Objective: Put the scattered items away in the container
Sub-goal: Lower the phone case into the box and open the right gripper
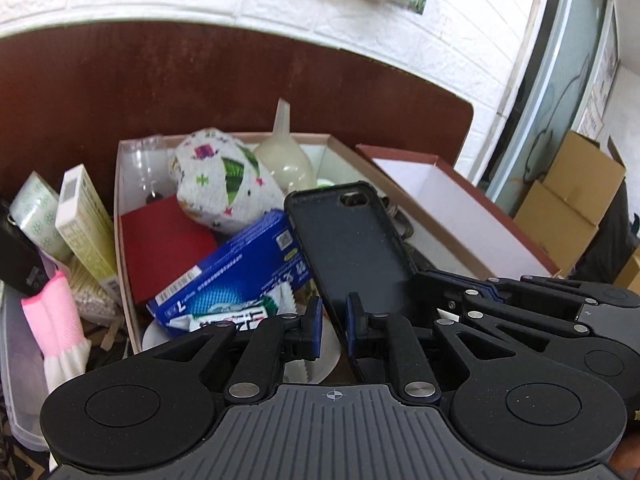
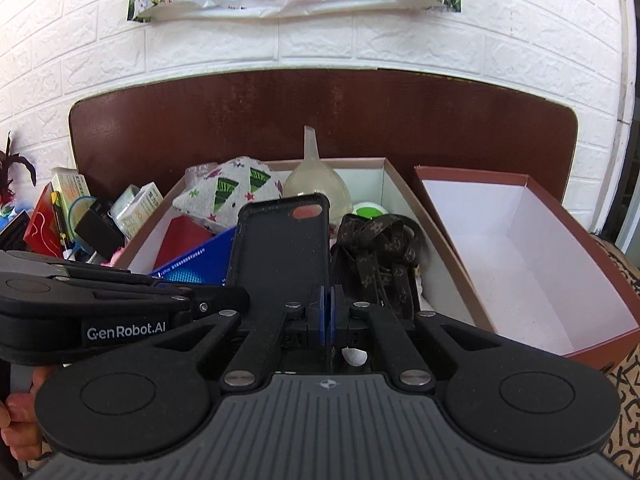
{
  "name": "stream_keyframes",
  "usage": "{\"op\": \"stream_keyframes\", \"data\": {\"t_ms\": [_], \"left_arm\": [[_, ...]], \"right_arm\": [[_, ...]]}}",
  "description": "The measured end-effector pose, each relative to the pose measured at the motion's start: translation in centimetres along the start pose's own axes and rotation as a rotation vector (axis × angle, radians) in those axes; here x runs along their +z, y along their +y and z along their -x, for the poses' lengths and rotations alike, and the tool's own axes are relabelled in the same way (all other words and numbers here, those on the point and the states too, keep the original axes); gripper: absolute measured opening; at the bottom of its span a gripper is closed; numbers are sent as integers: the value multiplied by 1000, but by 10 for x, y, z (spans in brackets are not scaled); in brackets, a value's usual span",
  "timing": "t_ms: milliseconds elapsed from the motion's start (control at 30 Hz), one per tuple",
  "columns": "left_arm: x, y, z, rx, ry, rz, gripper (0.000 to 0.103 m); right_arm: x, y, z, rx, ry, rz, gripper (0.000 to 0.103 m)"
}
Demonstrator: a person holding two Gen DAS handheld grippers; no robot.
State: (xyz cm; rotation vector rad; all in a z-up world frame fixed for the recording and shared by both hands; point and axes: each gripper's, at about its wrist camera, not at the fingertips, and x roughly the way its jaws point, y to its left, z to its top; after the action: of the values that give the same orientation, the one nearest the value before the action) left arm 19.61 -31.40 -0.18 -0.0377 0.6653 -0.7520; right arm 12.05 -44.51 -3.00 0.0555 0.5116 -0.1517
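A black phone case (image 1: 352, 240) stands tilted over the open cardboard box (image 1: 124, 248). It also shows in the right wrist view (image 2: 280, 248). My right gripper (image 2: 328, 316) is shut on the case's right edge. My left gripper (image 1: 334, 320) is open around the case's lower end, pads a little apart from it. The box (image 2: 404, 196) holds a patterned cloth pouch (image 1: 220, 180), a blue carton (image 1: 240, 272), a red card (image 1: 160, 248), a funnel (image 1: 284, 156) and a dark strap (image 2: 380, 248).
The box lid (image 2: 520, 260) lies empty, open side up, to the right of the box. Left of the box lie small cartons (image 1: 86, 220), a pink roll (image 1: 56, 320), a tape roll (image 1: 36, 212) and a black item (image 1: 16, 256). A brown board (image 2: 320, 120) stands behind.
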Motion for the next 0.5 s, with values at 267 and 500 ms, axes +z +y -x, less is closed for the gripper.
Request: {"op": "stream_keyframes", "data": {"t_ms": [267, 500], "left_arm": [[-1, 0, 8, 65, -44, -7, 73], [-6, 22, 35, 54, -111, 96, 101]], "right_arm": [[-4, 1, 2, -43, -29, 21, 32], [-9, -12, 24, -80, -86, -27, 93]]}}
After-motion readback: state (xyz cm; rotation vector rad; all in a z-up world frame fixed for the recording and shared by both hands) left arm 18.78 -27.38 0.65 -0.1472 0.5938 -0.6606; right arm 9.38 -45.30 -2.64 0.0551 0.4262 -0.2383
